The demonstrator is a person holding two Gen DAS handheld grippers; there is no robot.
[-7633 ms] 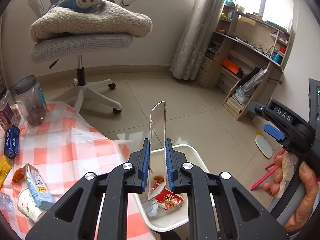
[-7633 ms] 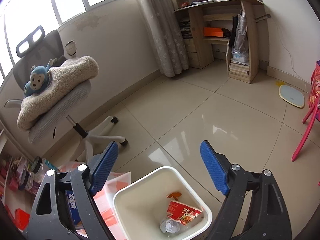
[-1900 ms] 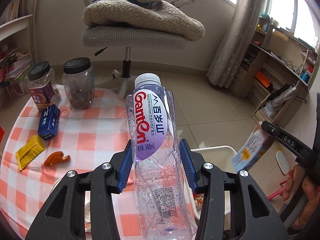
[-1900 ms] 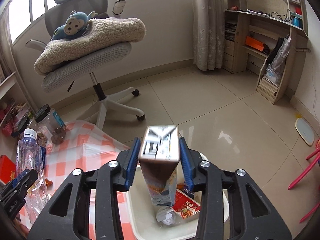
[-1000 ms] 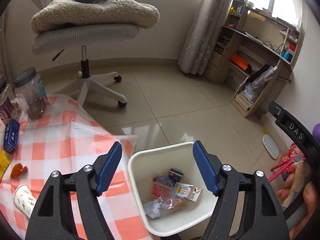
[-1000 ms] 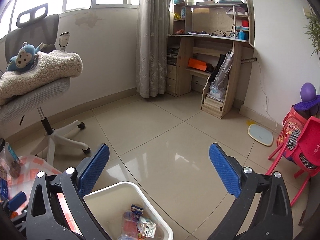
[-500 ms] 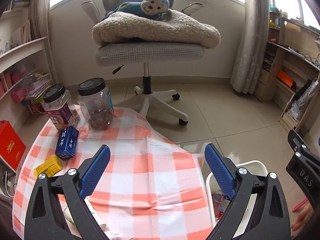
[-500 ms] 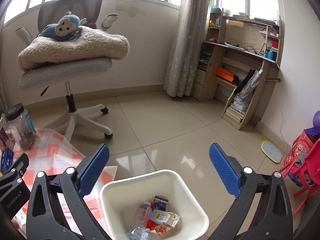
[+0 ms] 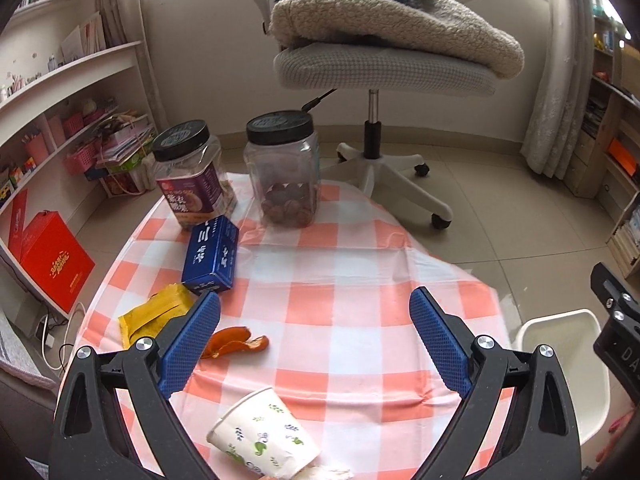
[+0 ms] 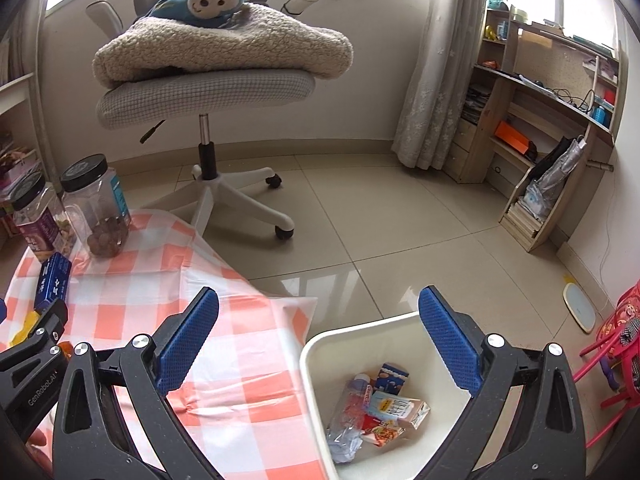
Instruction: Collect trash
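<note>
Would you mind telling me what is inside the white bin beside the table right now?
The white bin holds a crushed plastic bottle, a milk carton, a small blue box and a red wrapper. Anything beneath them is covered.

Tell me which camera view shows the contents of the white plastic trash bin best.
The right wrist view: it looks down into the white plastic trash bin, showing the cartons and crushed bottle inside. The left wrist view shows only its rim at the right edge, the contents hidden.
</note>
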